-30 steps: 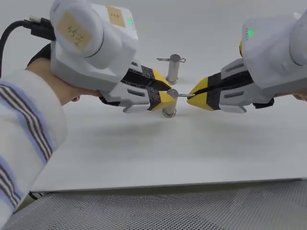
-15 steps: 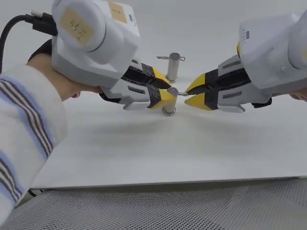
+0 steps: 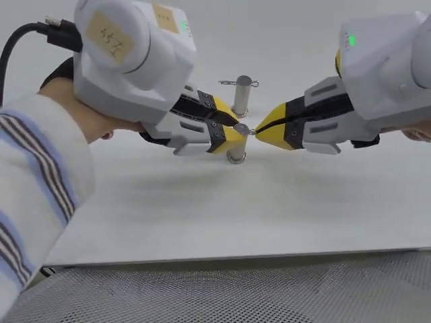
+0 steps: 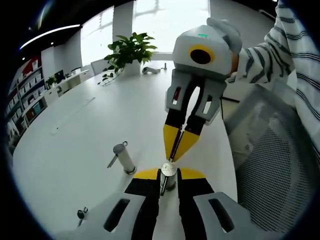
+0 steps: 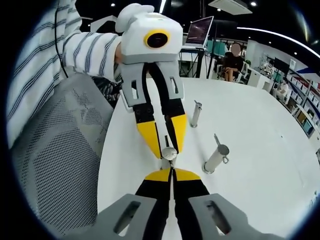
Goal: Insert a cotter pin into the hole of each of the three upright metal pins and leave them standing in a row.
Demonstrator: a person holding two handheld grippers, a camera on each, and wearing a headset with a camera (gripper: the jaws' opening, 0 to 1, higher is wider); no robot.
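At near pin (image 3: 236,155), right gripper (image 3: 259,130) closer, cotter pin (image 3: 250,131) deeper.

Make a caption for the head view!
Left gripper clamps a metal pin; right gripper holds a cotter pin at its top.

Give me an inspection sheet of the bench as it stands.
Surface: white table, smooth.
Job's things: near metal pin upright between the left jaws; cotter pin at its head; rear metal pin upright, already fitted; third metal pin upright, fitting unclear.
Clutter: nothing seen.
Grippers: left hand-held gripper shut on near metal pin; right hand-held gripper shut on cotter pin.
Cables: black cable behind left hand-held gripper.
Surroundings: mesh chair, potted plant, monitor.
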